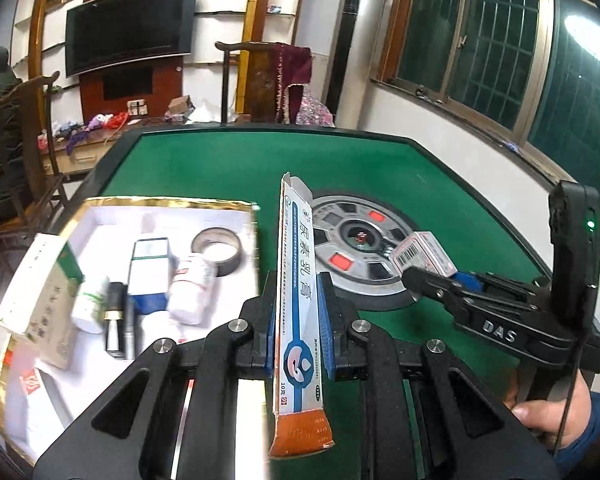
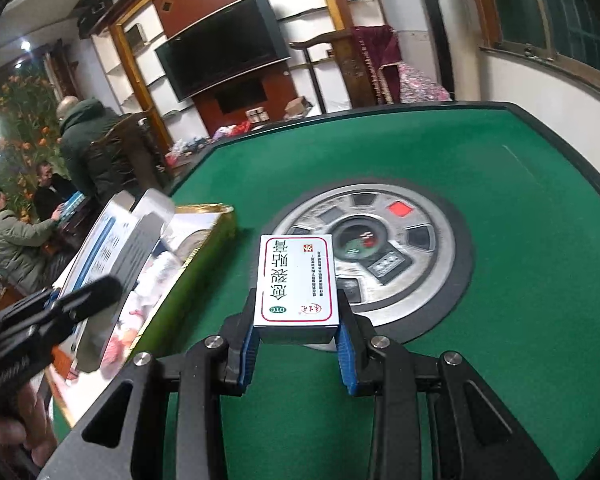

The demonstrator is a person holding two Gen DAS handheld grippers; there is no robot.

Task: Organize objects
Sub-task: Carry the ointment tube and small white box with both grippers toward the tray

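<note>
My left gripper (image 1: 299,308) is shut on a long white and blue ointment box (image 1: 298,292) with an orange end, held above the green table just right of the tray. My right gripper (image 2: 299,320) is shut on a small white medicine box (image 2: 296,280) with a red border, above the table's silver centre disc (image 2: 416,240). That gripper and its box (image 1: 424,258) also show at the right of the left wrist view. The gold-rimmed white tray (image 1: 100,210) holds boxes, bottles and a tape roll (image 1: 216,250).
The green felt table (image 1: 228,160) has a raised dark rim. The tray's gold-green wall (image 2: 204,256) lies left of my right gripper. Chairs, a TV wall and seated people (image 2: 16,236) are beyond the table.
</note>
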